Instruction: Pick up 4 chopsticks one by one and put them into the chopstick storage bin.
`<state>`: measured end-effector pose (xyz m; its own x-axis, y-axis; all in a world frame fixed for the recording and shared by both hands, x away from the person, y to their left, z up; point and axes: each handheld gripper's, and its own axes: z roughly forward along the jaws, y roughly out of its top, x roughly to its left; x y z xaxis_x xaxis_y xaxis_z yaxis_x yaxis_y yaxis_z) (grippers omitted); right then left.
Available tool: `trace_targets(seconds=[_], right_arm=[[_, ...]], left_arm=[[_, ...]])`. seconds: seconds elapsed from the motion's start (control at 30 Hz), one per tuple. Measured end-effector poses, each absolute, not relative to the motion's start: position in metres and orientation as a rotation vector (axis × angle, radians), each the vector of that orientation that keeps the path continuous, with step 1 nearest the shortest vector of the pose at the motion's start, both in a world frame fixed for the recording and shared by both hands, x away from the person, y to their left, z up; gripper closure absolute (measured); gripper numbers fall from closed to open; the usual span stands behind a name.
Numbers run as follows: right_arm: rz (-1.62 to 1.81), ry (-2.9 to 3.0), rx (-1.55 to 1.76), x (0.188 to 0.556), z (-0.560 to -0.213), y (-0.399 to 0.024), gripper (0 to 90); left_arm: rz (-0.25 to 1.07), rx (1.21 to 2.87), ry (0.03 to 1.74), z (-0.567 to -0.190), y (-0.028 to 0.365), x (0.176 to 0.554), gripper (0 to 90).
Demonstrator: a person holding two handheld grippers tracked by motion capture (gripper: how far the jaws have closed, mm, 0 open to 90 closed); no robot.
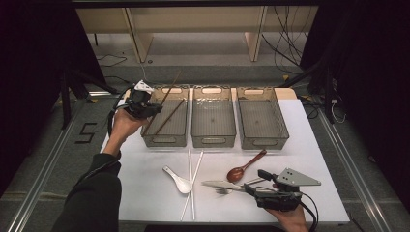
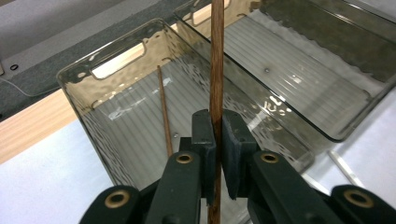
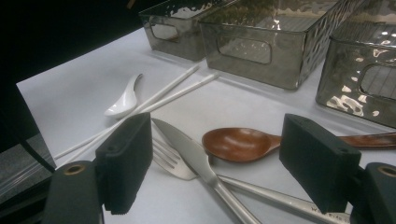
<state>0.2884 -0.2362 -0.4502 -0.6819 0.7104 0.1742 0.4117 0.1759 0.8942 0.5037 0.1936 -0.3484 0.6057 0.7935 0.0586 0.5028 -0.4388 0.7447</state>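
So the left claw (image 2: pixel 216 140) is clamped on a dark wooden chopstick (image 2: pixel 216 56), pads pinching it from both sides with the stick running straight up between them. In the high view that claw (image 1: pixel 145 108) sits over the near-left corner of the left bin (image 1: pixel 167 140), and the chopstick slants up and away over the bin's far rim. A second wooden chopstick (image 2: pixel 164 112) already lies inside that bin, leaning along the ribbed floor. The left hand (image 1: pixel 123 126) is raised with the forearm in a dark sleeve (image 1: pixel 94 198) reaching up from the bottom edge.

The right claw (image 3: pixel 219 163) is wide apart, gripping nothing, hovering low over a knife (image 3: pixel 196 158) and fork (image 3: pixel 170 163) that cross each other on the worktop (image 1: pixel 145 188). Just past them is a brown wooden spoon (image 3: pixel 240 142), glossy bowl facing up. The right hand (image 1: pixel 290 217) rests at the near edge, with the grey three-cornered plate (image 1: pixel 297 178) on top of the claw.

Further left there's a white ceramic soup spoon (image 1: pixel 178 181) touching a pair of white chopsticks (image 1: pixel 192 179) that cross in a narrow X.

Three smoky see-through plastic bins stand side by side at the back, with hammered-looking walls and cut-out handles; the middle bin (image 1: pixel 213 140) and right bin (image 1: pixel 263 142) hold nothing. The worktop is plain white, grey floor around it, a pale wooden shelf frame (image 1: pixel 193 19) and loose cables (image 1: pixel 285 43) behind
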Motion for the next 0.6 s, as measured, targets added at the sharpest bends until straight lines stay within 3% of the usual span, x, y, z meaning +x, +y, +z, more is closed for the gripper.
trace_targets(seconds=[0.6], right_arm=[[1.514,2.179,1.071,0.288,-0.45,-0.236,26.6]], left_arm=[[0.518,2.043,1.113,-0.364,0.204,0.531,83.9]])
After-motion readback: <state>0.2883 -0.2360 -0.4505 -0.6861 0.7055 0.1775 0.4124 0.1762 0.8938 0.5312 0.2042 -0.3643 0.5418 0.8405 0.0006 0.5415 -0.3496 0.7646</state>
